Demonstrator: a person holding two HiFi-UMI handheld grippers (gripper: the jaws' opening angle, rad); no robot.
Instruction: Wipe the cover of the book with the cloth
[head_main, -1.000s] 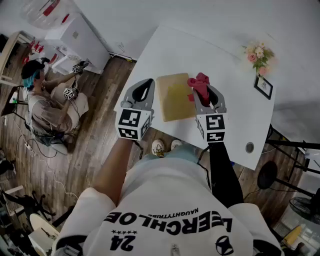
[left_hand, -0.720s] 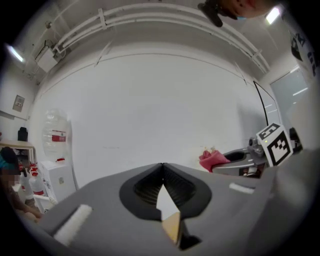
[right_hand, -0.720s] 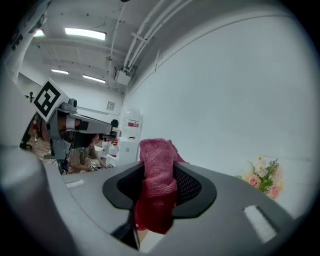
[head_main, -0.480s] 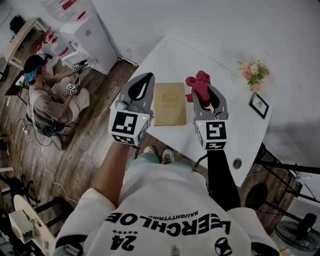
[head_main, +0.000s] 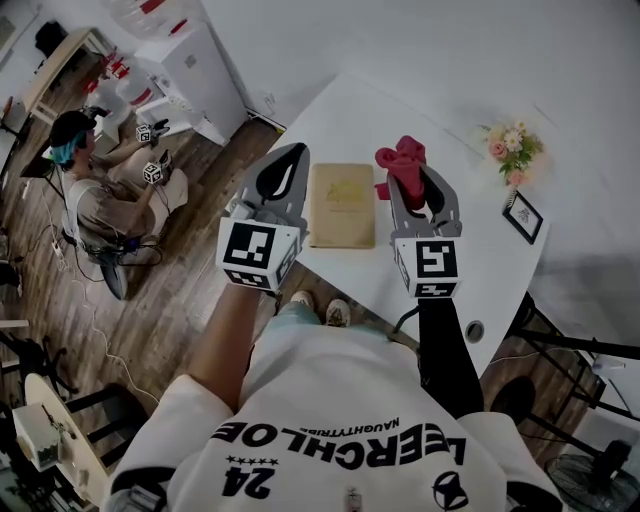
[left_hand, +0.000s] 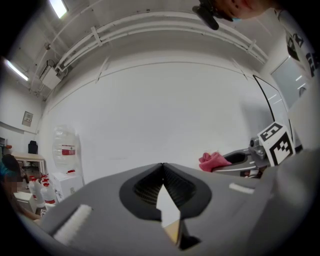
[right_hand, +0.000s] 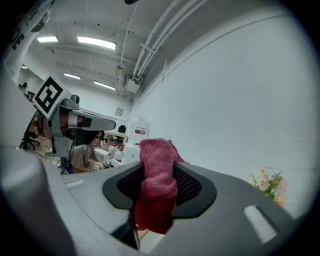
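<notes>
A tan book (head_main: 342, 204) lies flat on the white table (head_main: 455, 250), between my two grippers. My right gripper (head_main: 402, 170) is held above the table just right of the book and is shut on a red cloth (head_main: 401, 160); the cloth (right_hand: 155, 192) bulges out between its jaws in the right gripper view. My left gripper (head_main: 288, 163) hangs over the table's left edge, left of the book, shut with nothing in it; its tips (left_hand: 162, 165) meet in the left gripper view.
A small flower bunch (head_main: 510, 148) and a framed picture (head_main: 521, 215) stand at the table's far right. A person (head_main: 95, 190) sits on the wooden floor to the left near a white cabinet (head_main: 195, 70). The table has a cable hole (head_main: 474, 328).
The view has shifted, so book and table sit slightly differently in frame. Both grippers have kept their places either side of the book, the right one still holding the cloth.
</notes>
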